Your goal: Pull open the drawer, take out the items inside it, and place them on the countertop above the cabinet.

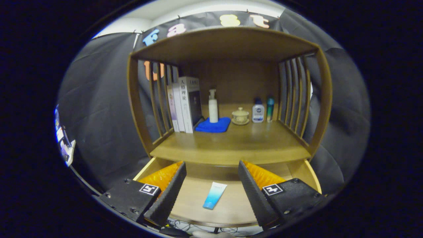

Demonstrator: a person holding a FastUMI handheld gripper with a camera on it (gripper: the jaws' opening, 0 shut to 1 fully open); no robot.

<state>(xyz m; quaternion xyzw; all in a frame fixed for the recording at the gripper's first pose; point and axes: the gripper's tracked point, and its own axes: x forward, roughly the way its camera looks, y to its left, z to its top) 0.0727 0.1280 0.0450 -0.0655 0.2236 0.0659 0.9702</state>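
**Drawer open, tube still inside**

Gripper [212, 185] is held wide apart, nothing clamped, above the pulled-out drawer [231, 211]. A tube [214, 195] is seen lying flat on the drawer floor, between the fingers. Countertop [231, 145] sits just above the drawer.

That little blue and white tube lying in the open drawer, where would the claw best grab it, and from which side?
Best guess: across the tube's flat middle, coming straight down from above. It lies flat on the drawer floor, slightly slanted, so only its narrow side edges offer a pinch. The gripper hangs open with the tube between its fingers; turning a little to match the slant would square the fingers to those edges.
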